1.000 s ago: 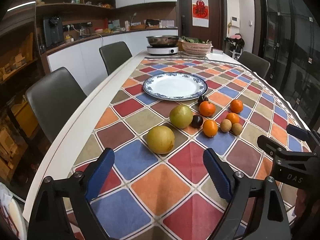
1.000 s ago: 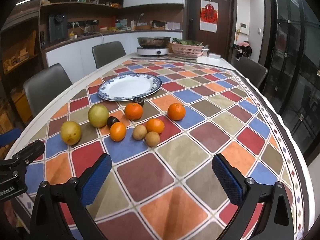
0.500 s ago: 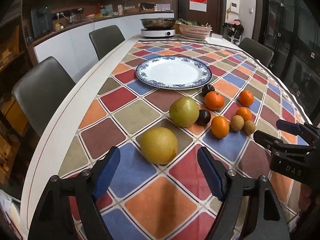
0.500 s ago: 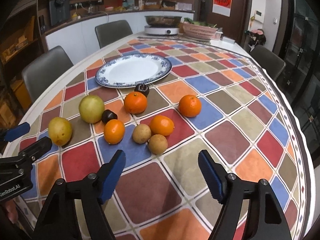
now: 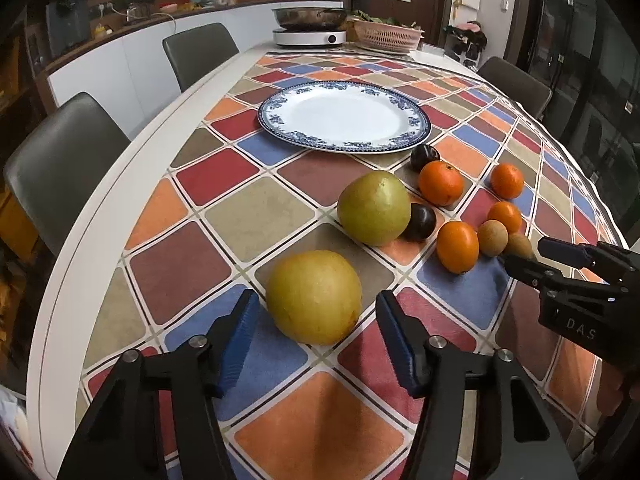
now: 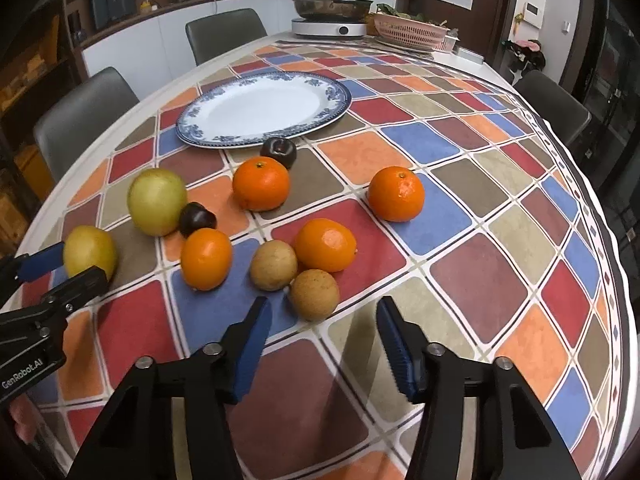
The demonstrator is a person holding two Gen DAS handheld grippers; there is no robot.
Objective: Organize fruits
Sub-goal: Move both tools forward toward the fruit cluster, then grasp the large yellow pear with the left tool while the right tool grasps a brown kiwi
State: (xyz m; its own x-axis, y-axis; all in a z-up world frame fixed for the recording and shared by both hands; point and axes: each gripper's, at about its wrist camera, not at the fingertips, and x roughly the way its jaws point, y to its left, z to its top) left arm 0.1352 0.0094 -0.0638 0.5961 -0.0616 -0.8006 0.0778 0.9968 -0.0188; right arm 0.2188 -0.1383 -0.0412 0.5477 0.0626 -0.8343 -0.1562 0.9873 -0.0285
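A blue-rimmed white plate [image 5: 280, 126] [image 6: 192, 120] lies empty on the checked tablecloth. In front of it lie two yellow-green pears, several oranges, two dark plums and two brown kiwis. My left gripper [image 5: 314, 324] is open, its pads on either side of the near yellow pear [image 5: 314, 296], not touching it. My right gripper [image 6: 320, 334] is open just in front of the near brown kiwi [image 6: 315, 294], with the second kiwi [image 6: 273, 265] and an orange [image 6: 326, 244] behind it. Each gripper also shows at the edge of the other's view.
The greener pear [image 5: 374, 208] and a dark plum [image 5: 419, 222] lie behind the yellow pear. Grey chairs [image 5: 60, 168] stand along the left table edge. A cooker with a pan [image 5: 309, 26] and a pink basket [image 5: 386, 35] sit at the far end.
Both grippers have moved forward and down toward the fruit. The left one now straddles the yellow pear; the right one has come close to the near kiwi. Both stay open.
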